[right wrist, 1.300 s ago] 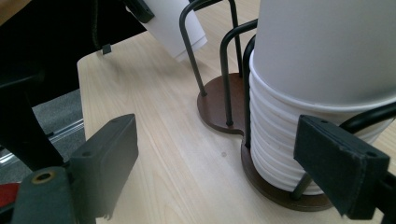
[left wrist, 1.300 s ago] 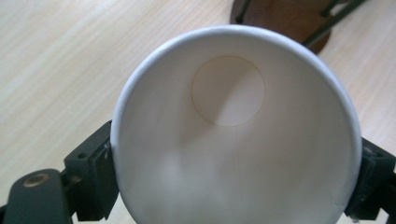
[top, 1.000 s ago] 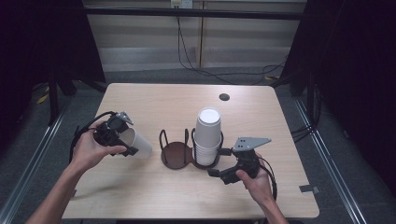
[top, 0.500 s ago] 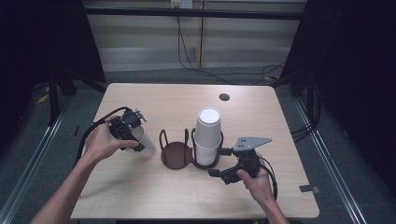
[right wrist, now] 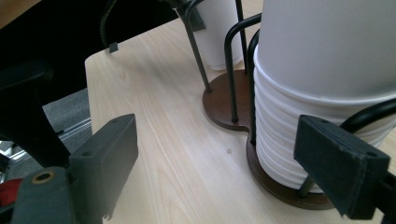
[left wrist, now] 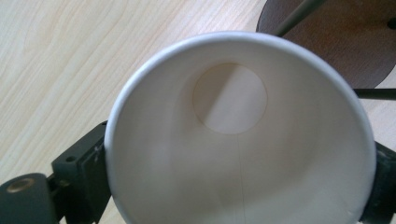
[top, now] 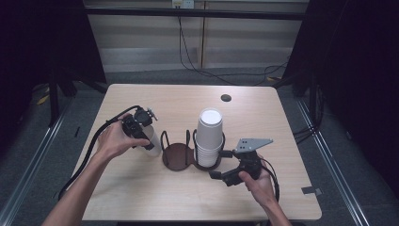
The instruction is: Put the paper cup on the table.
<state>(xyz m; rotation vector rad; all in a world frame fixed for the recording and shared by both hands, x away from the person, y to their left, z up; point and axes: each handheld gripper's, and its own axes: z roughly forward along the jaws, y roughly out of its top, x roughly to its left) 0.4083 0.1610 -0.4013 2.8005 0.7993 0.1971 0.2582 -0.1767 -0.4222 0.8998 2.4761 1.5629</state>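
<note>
Item: paper cup [left wrist: 243, 140], single, white, empty; pinched by its rim between the jaws of the left gripper [top: 141, 129]. Position: just left of the cup holder [top: 178, 155], beside its empty ring, tilted, apart from the stack.

Item: cup holder, dark wood base with black wire hoops, two round bays side by side. Left bay [right wrist: 224, 105]: bare, nothing in it. Right bay: holds the stack of cups [top: 209, 139], white, nested mouth-down, standing upright and rising well above the hoops.

Item: right gripper [top: 221, 165], jaws spread wide, resting low on the table [top: 141, 197] in front of the stack's bay; one jaw near the wire hoop, gripping nothing.

Progress, as judged: one cup is off the stack and in hand; its placing in the empty bay looks not yet done. Remaining: bring it over the hoops, lower and release it

Other: small dark round disc [top: 226, 98] at the far table edge
</note>
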